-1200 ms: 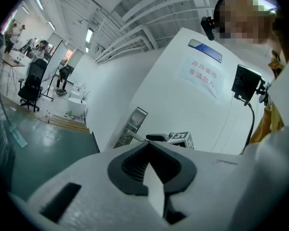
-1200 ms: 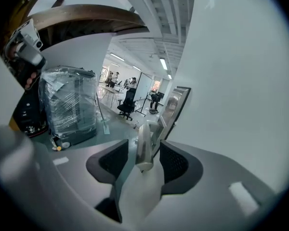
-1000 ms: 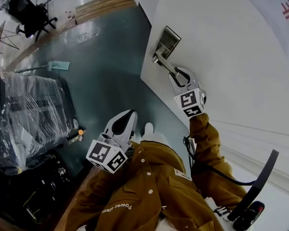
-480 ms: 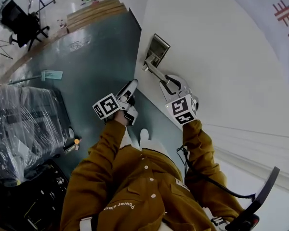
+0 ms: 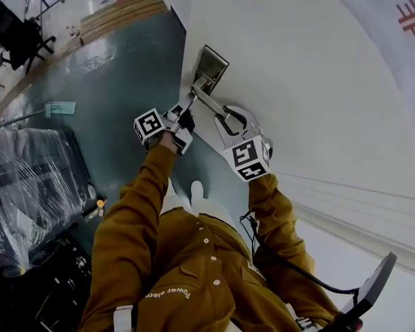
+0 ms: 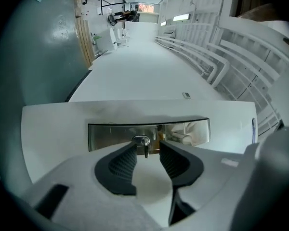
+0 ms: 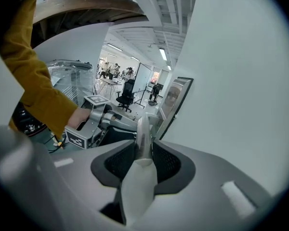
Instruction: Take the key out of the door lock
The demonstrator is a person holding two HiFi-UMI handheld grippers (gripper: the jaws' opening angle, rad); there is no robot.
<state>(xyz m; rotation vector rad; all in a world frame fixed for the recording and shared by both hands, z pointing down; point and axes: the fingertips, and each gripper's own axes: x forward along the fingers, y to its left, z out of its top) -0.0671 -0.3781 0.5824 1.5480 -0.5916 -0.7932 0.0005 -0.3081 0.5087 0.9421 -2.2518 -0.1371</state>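
Observation:
A white door carries a metal lock plate (image 5: 211, 65) with a lever handle (image 5: 209, 102). My right gripper (image 5: 225, 119) is shut on that handle; in the right gripper view the lever (image 7: 143, 129) runs out from between the pads. My left gripper (image 5: 186, 111) is at the door's edge beside the lock. In the left gripper view a small silver key (image 6: 142, 144) sticks out of the metal plate (image 6: 106, 136). The left gripper (image 6: 147, 151) has the key between its closing jaws. The left pad is close to the key and a gap remains on the right.
The floor (image 5: 117, 88) is dark green. A plastic-wrapped bundle (image 5: 28, 185) and black cases (image 5: 48, 282) stand at the left. A wooden step (image 5: 117, 14) and an office chair (image 5: 14, 33) are farther off. A black cable (image 5: 283, 265) hangs from the right arm.
My left gripper has risen from beside the person's waist to the door's edge at the lock. The right gripper has stayed on the handle.

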